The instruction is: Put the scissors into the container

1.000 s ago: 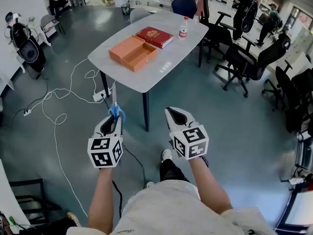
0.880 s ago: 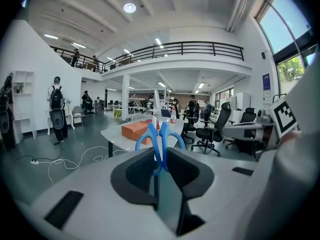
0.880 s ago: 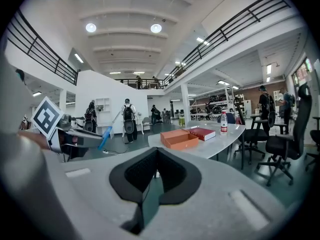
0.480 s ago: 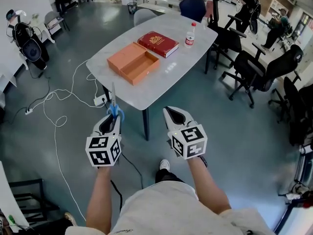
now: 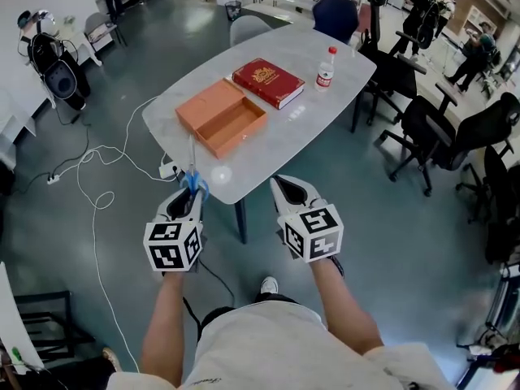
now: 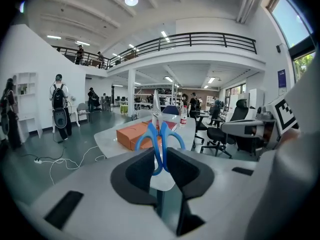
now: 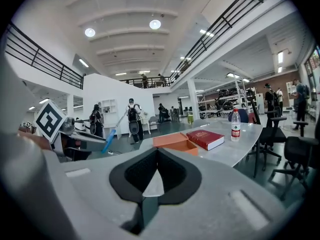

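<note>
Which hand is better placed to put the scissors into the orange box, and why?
Left. The left tool is shut on the scissors, and the orange box lies ahead, nearer that side. The right tool is shut and empty.

On the worktop (image 5: 284,140), the container (image 5: 221,117) lies by the left edge, the book (image 5: 268,82) just behind it, and the bottle (image 5: 325,67) near the far right edge. The scissors (image 5: 193,181), in the left gripper (image 5: 188,197), stand before the near edge.
</note>
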